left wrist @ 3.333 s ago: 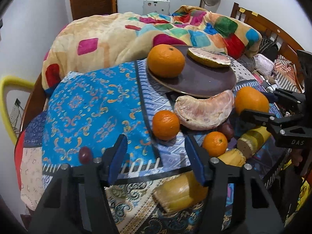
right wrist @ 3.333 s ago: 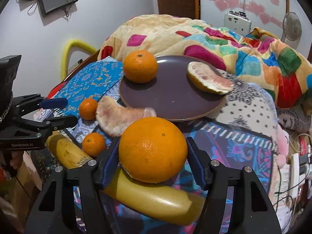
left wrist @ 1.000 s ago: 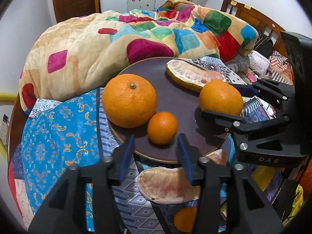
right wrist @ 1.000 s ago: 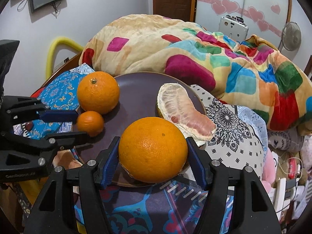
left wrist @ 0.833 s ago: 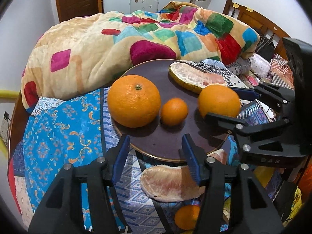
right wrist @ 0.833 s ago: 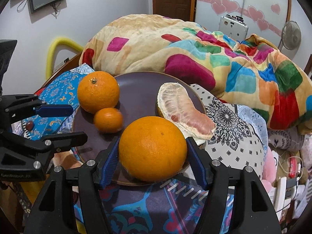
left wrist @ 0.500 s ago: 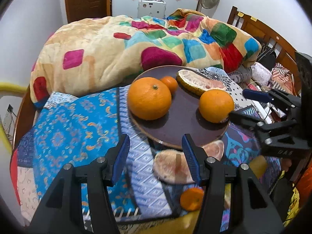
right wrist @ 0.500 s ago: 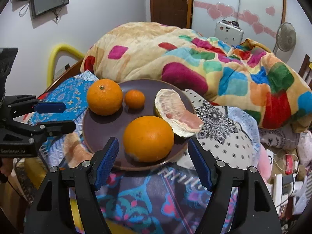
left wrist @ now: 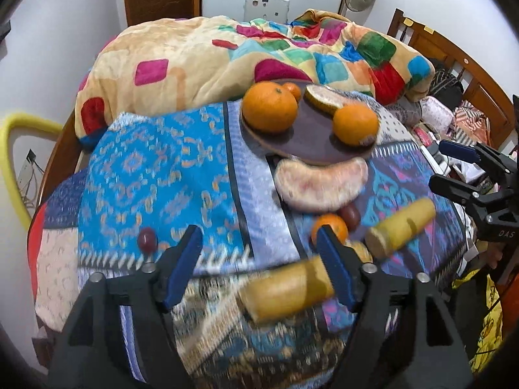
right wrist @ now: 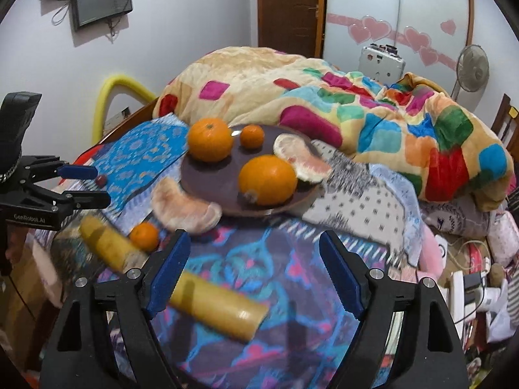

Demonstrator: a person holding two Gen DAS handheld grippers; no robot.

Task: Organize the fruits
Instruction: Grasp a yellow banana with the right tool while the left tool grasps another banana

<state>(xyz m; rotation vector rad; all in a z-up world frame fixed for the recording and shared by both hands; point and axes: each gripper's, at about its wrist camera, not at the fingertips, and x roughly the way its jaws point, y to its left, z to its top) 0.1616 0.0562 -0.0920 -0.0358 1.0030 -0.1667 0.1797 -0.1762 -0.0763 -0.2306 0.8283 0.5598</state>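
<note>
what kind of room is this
Most likely a bedroom in a home. A rumpled patchwork quilt lies heaped on a bed with a wooden headboard, and the fruit plate sits on patterned bedcloth. A pedestal fan stands by the wall.

Both tools match: the left black plastic two-finger gripper [left wrist: 259, 259] and the right black plastic two-finger gripper [right wrist: 256, 264] carry ribbed blue pads [left wrist: 181, 269], silver screws and white lettering on their sides.
</note>
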